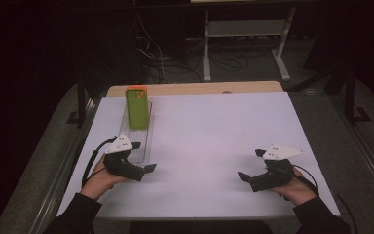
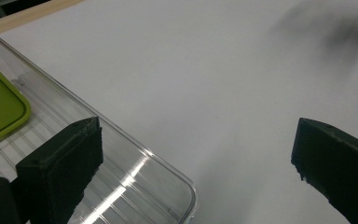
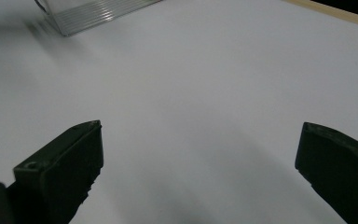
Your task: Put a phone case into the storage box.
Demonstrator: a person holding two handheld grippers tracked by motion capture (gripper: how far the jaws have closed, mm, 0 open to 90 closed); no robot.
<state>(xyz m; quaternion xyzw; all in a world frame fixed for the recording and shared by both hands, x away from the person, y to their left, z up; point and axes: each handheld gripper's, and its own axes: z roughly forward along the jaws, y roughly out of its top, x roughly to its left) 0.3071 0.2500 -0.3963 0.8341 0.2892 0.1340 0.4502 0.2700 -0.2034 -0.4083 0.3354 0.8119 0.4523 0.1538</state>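
The left gripper [image 1: 142, 157] has its fingers [image 2: 60, 163] spread wide with nothing between them; one finger hangs over the near corner of a clear plastic tray [image 1: 144, 146], the other over bare tabletop [image 1: 214, 131]. The right gripper [image 1: 251, 165] is likewise spread and empty, its fingers [image 3: 60, 163] low over the white surface, well apart from the tray. On the tray's far half lies a green phone [image 1: 138, 108] with an orange top edge, its long axis running away from the person, in line with the tray. The phone sits ahead of the left gripper, so the left hand [image 1: 100, 179] is much the nearer and would probably reach first.
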